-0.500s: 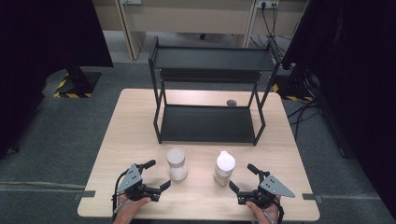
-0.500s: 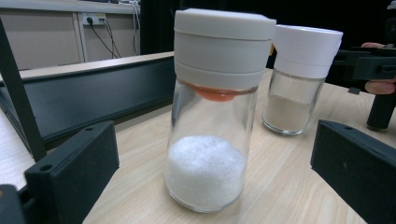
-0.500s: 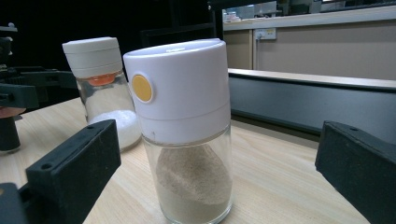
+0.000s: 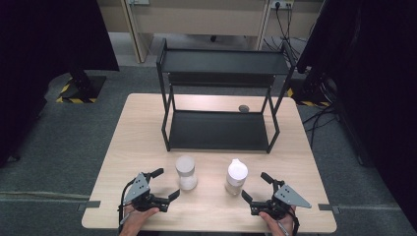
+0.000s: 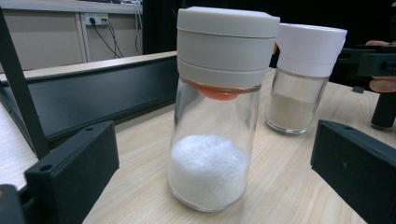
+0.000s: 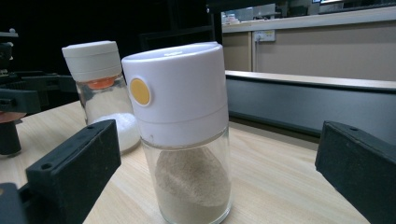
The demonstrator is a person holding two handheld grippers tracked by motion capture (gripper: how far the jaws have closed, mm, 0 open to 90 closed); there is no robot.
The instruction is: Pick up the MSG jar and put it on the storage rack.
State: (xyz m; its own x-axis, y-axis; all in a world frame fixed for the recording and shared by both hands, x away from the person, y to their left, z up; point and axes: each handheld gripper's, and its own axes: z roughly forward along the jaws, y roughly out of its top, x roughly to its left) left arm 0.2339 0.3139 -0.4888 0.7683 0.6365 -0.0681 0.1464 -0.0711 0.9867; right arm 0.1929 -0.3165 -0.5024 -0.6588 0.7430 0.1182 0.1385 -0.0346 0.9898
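Two glass shakers stand on the wooden table [image 4: 142, 128]. The left one, the salt shaker [image 4: 186, 172] [image 5: 215, 116], has a grey lid and white grains. The right one, the powder shaker [image 4: 236, 176] [image 6: 187, 140], has a white lid with an orange dot and beige powder. My left gripper [image 4: 166, 183] [image 5: 215, 168] is open and points at the salt shaker from the near left, just short of it. Facing the powder shaker from the near right, my right gripper [image 4: 254, 186] [image 6: 215, 172] is open too. Neither touches a shaker.
A black two-tier metal rack [image 4: 219, 130] stands behind the shakers in the middle of the table, both shelves bare. A small dark grey object [image 4: 243, 108] lies on the table behind its lower shelf. A hand holds each gripper at the near edge.
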